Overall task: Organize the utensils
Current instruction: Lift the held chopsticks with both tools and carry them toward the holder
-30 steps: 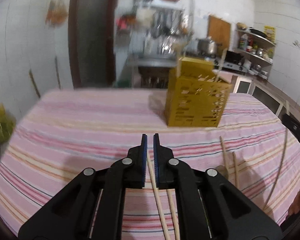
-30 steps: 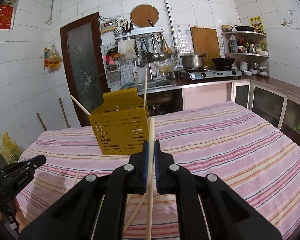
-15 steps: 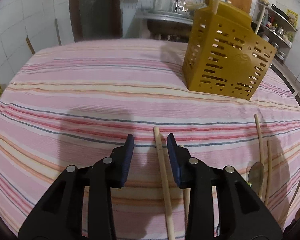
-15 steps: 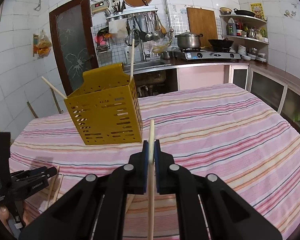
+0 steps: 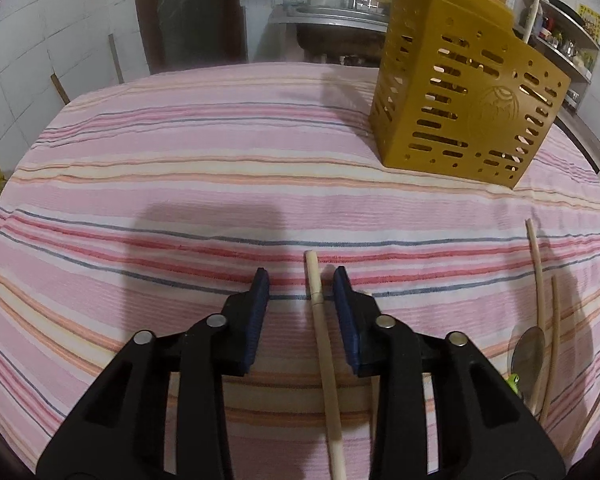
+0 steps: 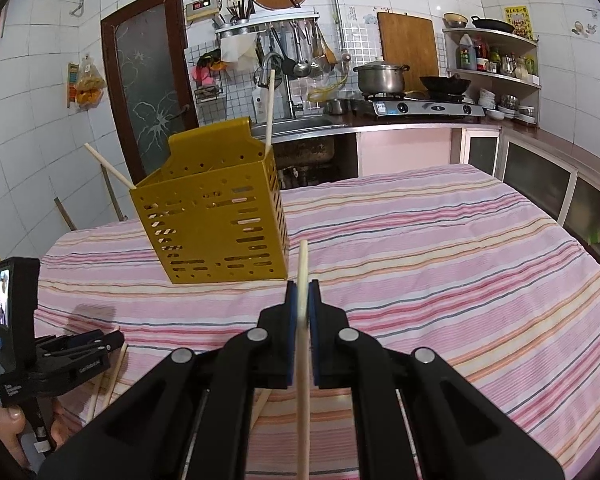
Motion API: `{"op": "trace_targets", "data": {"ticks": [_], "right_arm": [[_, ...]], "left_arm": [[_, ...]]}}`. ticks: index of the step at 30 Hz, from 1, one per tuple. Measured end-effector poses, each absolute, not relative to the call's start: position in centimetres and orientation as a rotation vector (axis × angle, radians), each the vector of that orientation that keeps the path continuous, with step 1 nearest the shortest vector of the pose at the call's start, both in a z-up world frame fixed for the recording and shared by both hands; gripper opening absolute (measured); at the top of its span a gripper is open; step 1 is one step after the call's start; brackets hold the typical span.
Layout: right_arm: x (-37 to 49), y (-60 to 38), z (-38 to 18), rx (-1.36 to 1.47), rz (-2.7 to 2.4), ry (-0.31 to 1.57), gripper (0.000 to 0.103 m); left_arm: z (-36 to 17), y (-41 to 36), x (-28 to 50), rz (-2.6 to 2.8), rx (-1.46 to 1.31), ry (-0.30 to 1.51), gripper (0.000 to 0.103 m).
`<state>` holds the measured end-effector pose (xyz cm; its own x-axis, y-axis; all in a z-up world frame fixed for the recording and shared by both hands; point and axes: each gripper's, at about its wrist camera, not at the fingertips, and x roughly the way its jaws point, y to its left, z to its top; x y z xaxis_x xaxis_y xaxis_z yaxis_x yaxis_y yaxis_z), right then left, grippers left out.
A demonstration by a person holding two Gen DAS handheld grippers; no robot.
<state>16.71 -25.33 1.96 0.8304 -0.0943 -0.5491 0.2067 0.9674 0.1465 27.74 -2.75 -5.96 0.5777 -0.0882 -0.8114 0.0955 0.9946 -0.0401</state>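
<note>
A pale wooden chopstick [image 5: 324,344] lies on the striped cloth between the jaws of my left gripper [image 5: 301,280]. Those jaws are closing, but the pads do not touch the stick. My right gripper [image 6: 303,292] is shut on another chopstick [image 6: 303,264], which sticks up past its tips. The yellow perforated utensil holder [image 5: 460,100] [image 6: 216,228] stands farther back with two chopsticks [image 6: 269,108] leaning out of it. My left gripper [image 6: 112,338] also shows low at the left edge of the right wrist view.
A metal spoon [image 5: 528,352] and two more chopsticks [image 5: 538,276] lie on the cloth right of my left gripper. The striped tablecloth [image 6: 440,240] covers the whole table. Behind it are a sink counter, a stove [image 6: 420,108] and shelves.
My left gripper has sunk toward the table, tipped downward and opened; the chopstick now lies on the cloth between its jaws. The right gripper came down a little with its chopstick.
</note>
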Motion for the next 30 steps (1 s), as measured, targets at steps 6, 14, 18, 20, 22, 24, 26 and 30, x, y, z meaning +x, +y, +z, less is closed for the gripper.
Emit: {"op": "trace_targets", "data": {"ticks": [6, 14, 18, 20, 22, 24, 26, 30], "right_arm": [[16.4, -25.3, 2.5, 0.199, -0.168, 0.564, 0.006], [14.8, -24.6, 4.0, 0.174, -0.168, 0.517, 0.006], [13.8, -24.2, 4.8, 0.162, -0.161, 0.487, 0.006], [13.2, -24.0, 5.2, 0.16, -0.155, 0.471, 0.006], [12.7, -23.9, 5.5, 0.156, -0.151, 0.458, 0.006], [12.3, -23.7, 5.7, 0.155, -0.149, 0.45, 0.006], [11.8, -23.7, 6.1, 0.156, -0.148, 0.435, 0.006], [11.0, -24.1, 7.0, 0.157, -0.152, 0.402, 0.006]], "left_arm": [[-5.4, -2.4, 27.6, -0.124, -0.017, 0.944, 0.005], [-1.0, -0.7, 23.4, -0.158, -0.041, 0.758, 0.004], [1.4, 0.4, 20.2, -0.179, -0.041, 0.634, 0.004], [2.3, 0.9, 19.1, -0.187, -0.044, 0.588, 0.005], [3.1, 1.2, 17.7, -0.188, -0.046, 0.539, 0.005], [3.8, 1.7, 16.5, -0.193, -0.049, 0.507, 0.005], [4.2, 1.9, 15.9, -0.193, -0.053, 0.483, 0.005], [5.2, 2.2, 14.9, -0.193, -0.062, 0.439, 0.004]]}}
